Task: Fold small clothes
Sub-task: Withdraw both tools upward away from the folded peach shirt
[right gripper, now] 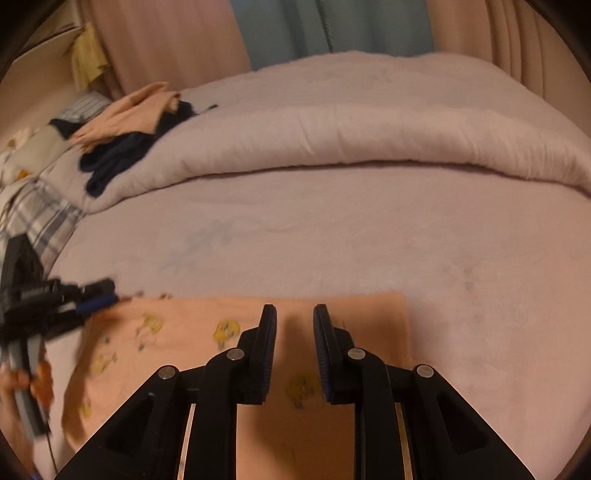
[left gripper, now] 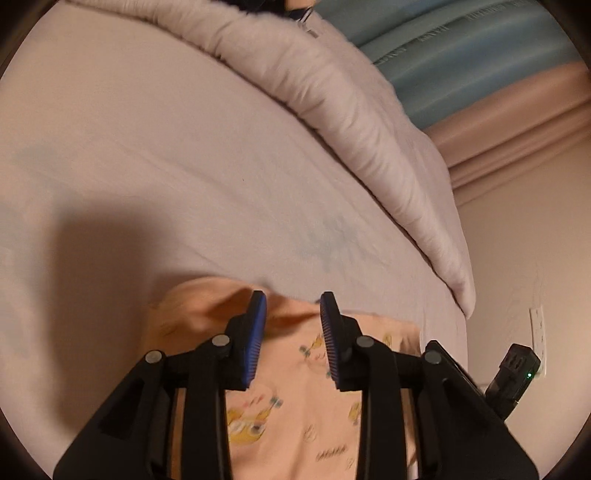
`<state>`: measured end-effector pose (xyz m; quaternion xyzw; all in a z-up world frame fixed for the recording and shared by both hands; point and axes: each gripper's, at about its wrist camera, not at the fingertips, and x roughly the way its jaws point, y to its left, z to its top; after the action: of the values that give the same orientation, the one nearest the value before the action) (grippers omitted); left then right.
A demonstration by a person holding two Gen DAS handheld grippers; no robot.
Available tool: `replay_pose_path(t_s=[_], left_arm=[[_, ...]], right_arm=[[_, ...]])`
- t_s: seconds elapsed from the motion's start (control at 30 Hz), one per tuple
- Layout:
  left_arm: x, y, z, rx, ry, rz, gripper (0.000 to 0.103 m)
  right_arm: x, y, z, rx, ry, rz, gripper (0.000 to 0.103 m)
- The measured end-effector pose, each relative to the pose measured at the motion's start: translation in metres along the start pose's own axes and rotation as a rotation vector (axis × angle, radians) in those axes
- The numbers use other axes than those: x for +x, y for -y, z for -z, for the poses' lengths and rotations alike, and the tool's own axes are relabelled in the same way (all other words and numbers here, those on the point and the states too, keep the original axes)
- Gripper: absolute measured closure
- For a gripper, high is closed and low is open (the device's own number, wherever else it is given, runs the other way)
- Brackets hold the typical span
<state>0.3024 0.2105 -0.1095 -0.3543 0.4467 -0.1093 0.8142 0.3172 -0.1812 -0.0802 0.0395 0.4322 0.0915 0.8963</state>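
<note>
In the left wrist view the left gripper [left gripper: 293,314] fills the lower middle of the frame, its blue-padded jaws parted by a clear gap with nothing pinched between them. Peach cloth shows through that gap, and the pads do not press on it. That cloth is the small peach garment [left gripper: 303,398], printed with little yellow figures, lying flat in the lower centre of the frame under the fingers, with one raised fold at its upper left edge.

In the right wrist view the right gripper [right gripper: 294,317] sits at lower centre, its black jaws a little apart and empty. Whether the tips touch the fabric below them I cannot tell. The same garment [right gripper: 177,343] spreads across the lower half of that frame, its far edge straight and its upper right corner squared off. The other gripper appears blurred at the left edge, near the garment's upper left corner, with part of a hand [right gripper: 14,387] below it.

Around the garment lies the pale pink bed sheet [right gripper: 369,240]. Beyond it a rolled-back duvet [right gripper: 351,140] crosses the upper middle. At upper left a pile of clothes [right gripper: 125,125], peach and dark navy, rests on the duvet. Pink and blue curtains [right gripper: 295,29] hang along the top.
</note>
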Motion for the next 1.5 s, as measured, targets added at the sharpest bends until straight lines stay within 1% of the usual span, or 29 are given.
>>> replay_pose_path(t_s=[0.07, 0.13, 0.17, 0.2, 0.23, 0.27, 0.3, 0.33, 0.37, 0.43, 0.5, 0.53, 0.57, 0.63, 0.7, 0.83, 0.93, 1.0, 1.03, 1.1, 1.17, 1.23, 1.27, 1.37, 1.43, 1.5], left_arm=[[-0.011, 0.0, 0.01, 0.018, -0.004, 0.042, 0.074], [-0.027, -0.005, 0.027, 0.035, -0.012, 0.1, 0.074], [-0.026, -0.003, 0.032, 0.043, -0.018, 0.114, 0.07], [-0.029, -0.006, 0.044, 0.06, -0.037, 0.107, 0.066], [-0.025, -0.005, 0.048, 0.071, -0.049, 0.075, 0.064], [-0.024, -0.009, 0.056, 0.079, -0.06, 0.032, 0.064], [-0.025, -0.015, 0.066, 0.07, -0.072, 0.022, 0.064], [-0.026, -0.021, 0.077, 0.052, -0.087, 0.039, 0.064], [-0.03, -0.025, 0.086, 0.045, -0.084, 0.045, 0.064], [-0.046, -0.03, 0.104, 0.047, -0.05, 0.06, 0.064], [-0.058, -0.035, 0.119, 0.033, -0.046, 0.075, 0.064], [-0.061, -0.036, 0.126, 0.029, -0.057, 0.069, 0.064], [-0.066, -0.04, 0.136, 0.027, -0.062, 0.057, 0.064], [-0.075, -0.043, 0.154, 0.031, -0.065, 0.027, 0.064], [-0.09, -0.047, 0.171, 0.016, -0.055, 0.025, 0.064], [-0.109, -0.051, 0.193, -0.018, -0.059, 0.012, 0.063], [-0.128, -0.049, 0.214, -0.017, -0.04, 0.031, 0.063], [-0.139, -0.047, 0.23, -0.023, -0.036, 0.049, 0.057], [-0.143, -0.045, 0.236, -0.024, -0.034, 0.053, 0.055], [-0.148, -0.041, 0.248, -0.02, -0.04, 0.064, 0.054], [-0.149, -0.035, 0.257, -0.021, -0.049, 0.068, 0.054], [-0.15, -0.029, 0.264, -0.019, -0.052, 0.076, 0.054], [-0.151, -0.026, 0.268, -0.016, -0.049, 0.075, 0.052], [-0.157, -0.016, 0.275, -0.014, -0.04, 0.092, 0.045], [-0.163, -0.007, 0.278, 0.005, -0.03, 0.102, 0.044], [-0.171, 0.0, 0.281, 0.03, -0.016, 0.093, 0.039]], right_arm=[[-0.01, 0.002, 0.014, -0.031, -0.017, -0.003, 0.081], [-0.013, 0.001, 0.026, -0.05, -0.041, 0.007, 0.081], [-0.016, 0.003, 0.037, -0.059, -0.05, 0.022, 0.081], [-0.02, 0.007, 0.047, -0.07, -0.062, 0.034, 0.081], [-0.021, 0.008, 0.053, -0.079, -0.073, 0.052, 0.081], [-0.021, 0.011, 0.061, -0.085, -0.087, 0.086, 0.081], [-0.023, 0.015, 0.069, -0.073, -0.094, 0.106, 0.081], [-0.027, 0.019, 0.075, -0.055, -0.091, 0.095, 0.081], [-0.032, 0.021, 0.081, -0.044, -0.086, 0.085, 0.081], [-0.042, 0.022, 0.091, -0.047, -0.071, 0.109, 0.081], [-0.046, 0.023, 0.1, -0.024, -0.082, 0.095, 0.08], [-0.048, 0.026, 0.106, -0.012, -0.091, 0.1, 0.074], [-0.051, 0.028, 0.112, 0.011, -0.095, 0.099, 0.071], [-0.058, 0.029, 0.119, 0.029, -0.099, 0.092, 0.071], [-0.066, 0.028, 0.126, 0.037, -0.101, 0.097, 0.071], [-0.084, 0.025, 0.137, 0.07, -0.109, 0.085, 0.071], [-0.109, 0.024, 0.153, 0.1, -0.083, 0.049, 0.071], [-0.122, 0.02, 0.162, 0.107, -0.064, 0.029, 0.071], [-0.128, 0.018, 0.168, 0.112, -0.056, 0.015, 0.069], [-0.135, 0.014, 0.176, 0.125, -0.052, -0.012, 0.066], [-0.141, 0.007, 0.185, 0.128, -0.049, -0.043, 0.066], [-0.144, 0.0, 0.189, 0.124, -0.047, -0.065, 0.066], [-0.146, -0.002, 0.189, 0.123, -0.045, -0.079, 0.065], [-0.153, -0.014, 0.19, 0.114, -0.031, -0.118, 0.055], [-0.157, -0.02, 0.187, 0.102, -0.016, -0.142, 0.054], [-0.162, -0.027, 0.185, 0.083, -0.001, -0.156, 0.054]])
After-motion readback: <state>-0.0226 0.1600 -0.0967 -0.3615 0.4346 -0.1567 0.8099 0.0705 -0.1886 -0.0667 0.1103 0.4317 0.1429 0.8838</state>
